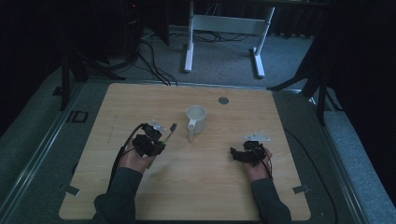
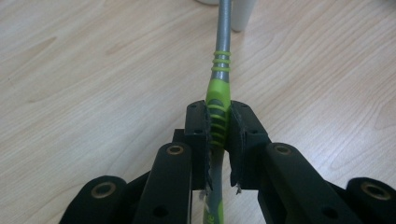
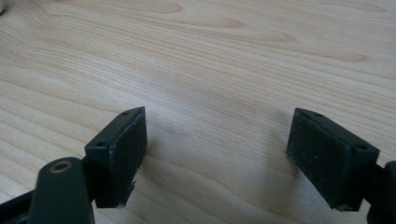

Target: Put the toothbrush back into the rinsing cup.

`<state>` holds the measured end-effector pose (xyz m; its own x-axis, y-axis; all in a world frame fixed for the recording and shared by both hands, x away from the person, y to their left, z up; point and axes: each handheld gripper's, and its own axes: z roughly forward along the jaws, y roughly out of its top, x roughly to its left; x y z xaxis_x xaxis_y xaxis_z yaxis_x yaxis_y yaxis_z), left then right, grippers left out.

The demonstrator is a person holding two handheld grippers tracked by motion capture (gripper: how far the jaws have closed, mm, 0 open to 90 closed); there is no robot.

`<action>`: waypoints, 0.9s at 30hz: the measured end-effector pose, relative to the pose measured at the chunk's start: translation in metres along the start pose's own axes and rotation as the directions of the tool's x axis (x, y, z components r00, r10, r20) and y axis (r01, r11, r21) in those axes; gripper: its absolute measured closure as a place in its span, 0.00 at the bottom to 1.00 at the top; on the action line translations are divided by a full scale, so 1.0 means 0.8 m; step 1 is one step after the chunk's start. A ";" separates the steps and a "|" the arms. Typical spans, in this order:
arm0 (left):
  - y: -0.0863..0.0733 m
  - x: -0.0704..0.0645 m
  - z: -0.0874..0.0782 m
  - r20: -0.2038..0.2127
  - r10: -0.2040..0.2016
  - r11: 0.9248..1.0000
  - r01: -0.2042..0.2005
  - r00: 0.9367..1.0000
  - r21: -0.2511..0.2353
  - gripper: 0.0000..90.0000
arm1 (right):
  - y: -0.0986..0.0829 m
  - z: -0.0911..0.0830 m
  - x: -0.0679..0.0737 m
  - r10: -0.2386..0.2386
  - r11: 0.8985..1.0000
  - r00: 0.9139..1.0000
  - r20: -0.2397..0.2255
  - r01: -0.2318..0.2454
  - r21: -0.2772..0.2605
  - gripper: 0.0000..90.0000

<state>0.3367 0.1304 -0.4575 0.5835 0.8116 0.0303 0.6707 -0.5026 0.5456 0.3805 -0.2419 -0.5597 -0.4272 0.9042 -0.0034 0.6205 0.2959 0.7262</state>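
A green and grey toothbrush (image 2: 219,122) is clamped between the jaws of the left gripper (image 2: 218,135), the pads being pressed against the ribbed green part of its handle. In the left gripper view the grey neck of the toothbrush is seen running away from the jaws, up over the table (image 2: 93,84), toward a white mug (image 2: 243,14) at the top edge (only the base of the mug is seen there). In the high view the left gripper (image 1: 159,137) is held over the left middle of the table (image 1: 196,186), with the toothbrush (image 1: 169,131) sticking out of it toward the mug (image 1: 196,119); its dark head is near the mug's handle but apart from it. Whether the toothbrush is touching the wood cannot be told.

The mug is standing upright near the table's centre, its handle turned toward the person. A small grey disc (image 1: 223,100) is set into the tabletop beyond it.

The right gripper (image 3: 215,140) is held with its jaws spread wide and nothing between them, just bare wood grain. In the high view the right gripper (image 1: 237,154) is seen right of centre, well apart from the mug and from the left gripper.
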 end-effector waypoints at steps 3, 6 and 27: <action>0.001 0.000 0.000 0.002 -0.004 1.000 0.004 1.000 -0.012 0.88 | 0.000 0.000 0.000 0.000 1.000 1.000 0.000 0.000 0.000 0.22; 0.002 -0.001 -0.001 0.001 -0.003 1.000 0.003 1.000 -0.024 0.88 | 0.000 0.000 0.000 0.000 1.000 1.000 0.000 0.000 0.000 0.22; 0.006 0.002 -0.007 0.007 -0.020 0.993 0.021 1.000 -0.118 0.88 | 0.000 0.000 0.000 0.000 1.000 1.000 0.000 0.000 0.000 0.22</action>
<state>0.3382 0.1307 -0.4498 0.5729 0.8195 0.0133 0.6242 -0.4467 0.6410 0.3805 -0.2419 -0.5597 -0.4271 0.9042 -0.0033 0.6205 0.2957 0.7263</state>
